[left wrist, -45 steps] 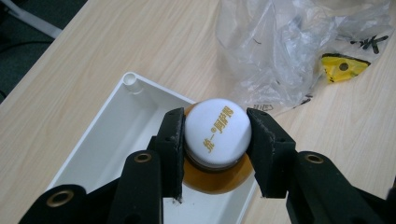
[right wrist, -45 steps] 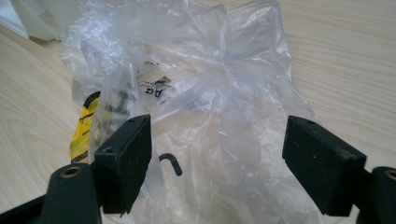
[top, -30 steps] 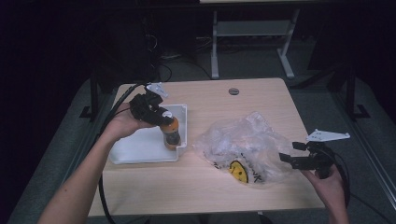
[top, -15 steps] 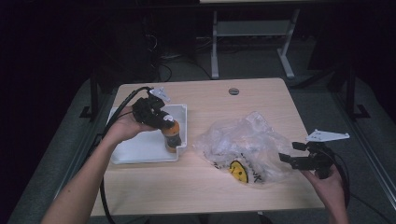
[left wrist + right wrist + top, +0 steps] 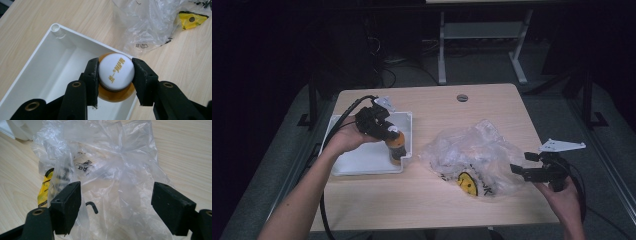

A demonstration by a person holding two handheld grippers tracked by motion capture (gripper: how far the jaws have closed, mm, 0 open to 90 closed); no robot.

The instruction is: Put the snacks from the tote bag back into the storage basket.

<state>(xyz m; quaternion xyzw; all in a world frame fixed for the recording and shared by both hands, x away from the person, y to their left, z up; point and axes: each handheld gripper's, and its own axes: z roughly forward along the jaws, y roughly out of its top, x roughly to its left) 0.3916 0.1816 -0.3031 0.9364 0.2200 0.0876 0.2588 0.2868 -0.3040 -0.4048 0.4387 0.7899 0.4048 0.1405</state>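
Observation:
An amber bottle (image 5: 396, 149) with a white cap (image 5: 116, 72) stands upright in the near right corner of a white tray (image 5: 357, 161). My left gripper (image 5: 384, 132) comes down from above and is shut on the cap, one black pad on each side (image 5: 115, 73). I cannot tell whether the bottle's base rests on the tray floor. A crumpled clear plastic bag (image 5: 474, 152) with a yellow smiley print (image 5: 468, 183) lies on the table to the right. My right gripper (image 5: 519, 166) is open at the bag's right edge, with bag film between its wide jaws (image 5: 117, 195), untouched by the pads.
The wooden table (image 5: 412, 205) has a round cable hole (image 5: 462, 97) near its far edge. The tray's white wall (image 5: 75, 41) runs beside the bag (image 5: 155, 22). Dark floor and a metal frame lie beyond the table.
The left gripper and bottle have shifted very slightly toward the near side of the tray. The right gripper and the bag have not moved.

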